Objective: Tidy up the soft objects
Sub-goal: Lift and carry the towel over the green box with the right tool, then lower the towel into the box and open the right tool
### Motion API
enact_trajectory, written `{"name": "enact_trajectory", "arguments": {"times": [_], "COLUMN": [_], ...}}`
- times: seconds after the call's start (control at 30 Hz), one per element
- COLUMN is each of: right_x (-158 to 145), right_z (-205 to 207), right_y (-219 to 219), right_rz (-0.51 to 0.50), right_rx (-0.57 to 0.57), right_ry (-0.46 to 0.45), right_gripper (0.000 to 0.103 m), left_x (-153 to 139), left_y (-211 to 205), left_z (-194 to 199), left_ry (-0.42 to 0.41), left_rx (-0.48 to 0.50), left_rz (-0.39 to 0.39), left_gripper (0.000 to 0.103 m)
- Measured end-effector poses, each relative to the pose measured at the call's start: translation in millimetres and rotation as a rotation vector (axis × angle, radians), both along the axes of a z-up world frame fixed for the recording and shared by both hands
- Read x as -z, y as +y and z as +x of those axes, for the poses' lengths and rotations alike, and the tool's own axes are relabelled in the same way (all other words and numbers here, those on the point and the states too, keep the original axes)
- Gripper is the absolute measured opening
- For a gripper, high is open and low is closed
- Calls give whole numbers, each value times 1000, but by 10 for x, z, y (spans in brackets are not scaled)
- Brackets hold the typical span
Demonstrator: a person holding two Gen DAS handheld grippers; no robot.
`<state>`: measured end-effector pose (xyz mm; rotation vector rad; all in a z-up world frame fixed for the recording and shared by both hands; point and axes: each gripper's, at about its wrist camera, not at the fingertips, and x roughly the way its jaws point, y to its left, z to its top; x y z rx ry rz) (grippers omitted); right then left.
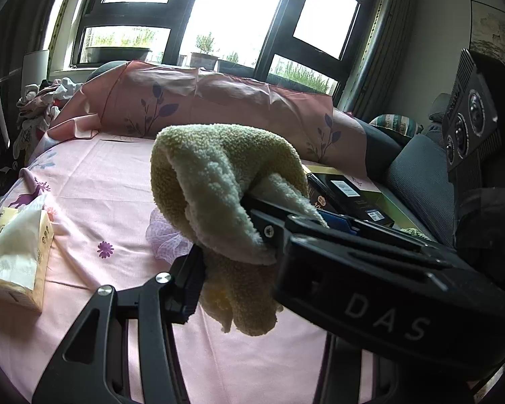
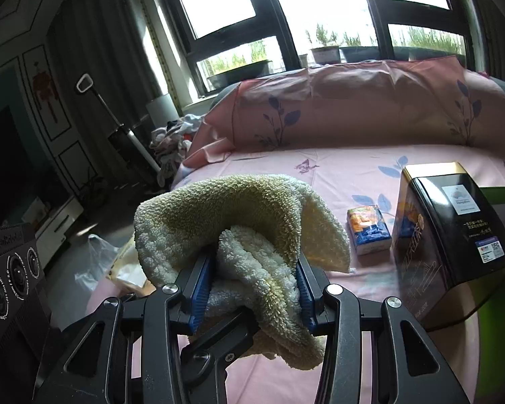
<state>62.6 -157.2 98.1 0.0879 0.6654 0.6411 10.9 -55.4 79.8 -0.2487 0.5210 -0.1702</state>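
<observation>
Both tongs clenched on one yellow fleece towel (image 1: 219,175), held up above the pink bed sheet (image 1: 111,181). In the right wrist view, right tongs (image 2: 254,286) pinching a bunched fold of the towel (image 2: 225,215) between blue pads (image 2: 202,289), the rest arching up and over and drooping down in front. In the left wrist view, left tongs (image 1: 232,252) gripping the same towel from the near side, with the right tongs' black body, lettered "DAS", crossing in from the right and touching the cloth.

On the bed: a tissue pack (image 1: 17,256) at the near left with a white sheet sticking out; a lilac mesh bath puff (image 1: 166,239) just behind the hanging towel, partly hidden by it. To the right, a dark tin box (image 2: 451,239) with gold edges standing near a small orange-and-blue packet (image 2: 368,232). A green rim (image 2: 498,299) just beside the tin at the near right. At the far side, a pink leaf-print pillow (image 2: 353,107) along the headboard below the window (image 1: 219,17). A pile of clothes (image 1: 40,101) at the far left.
</observation>
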Motion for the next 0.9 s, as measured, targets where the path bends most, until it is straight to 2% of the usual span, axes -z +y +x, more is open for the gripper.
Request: {"name": "enact_trajectory", "arguments": {"times": [0.2, 0.47, 0.6, 0.73, 0.9], "right_x": [-225, -384, -357, -285, -119], "right_z": [-44, 7, 60, 47, 44], "right_y": [-279, -1142, -1641, -2130, -2592], "right_rz": [29, 146, 242, 332, 442], "right_rx": [34, 175, 261, 350, 451], "right_ry": [-79, -105, -85, -74, -37], "right_gripper": [47, 47, 47, 47, 47], "left_x": [-221, -473, -530, -498, -435], "left_y": [-276, -1041, -1546, -1943, -2333], "left_z": [24, 197, 291, 387, 551], "left_ry": [-77, -124, -135, -136, -120], "left_rx": [31, 156, 228, 317, 383], "left_rz": [29, 112, 183, 197, 236], "left_gripper": [45, 45, 45, 45, 47]}}
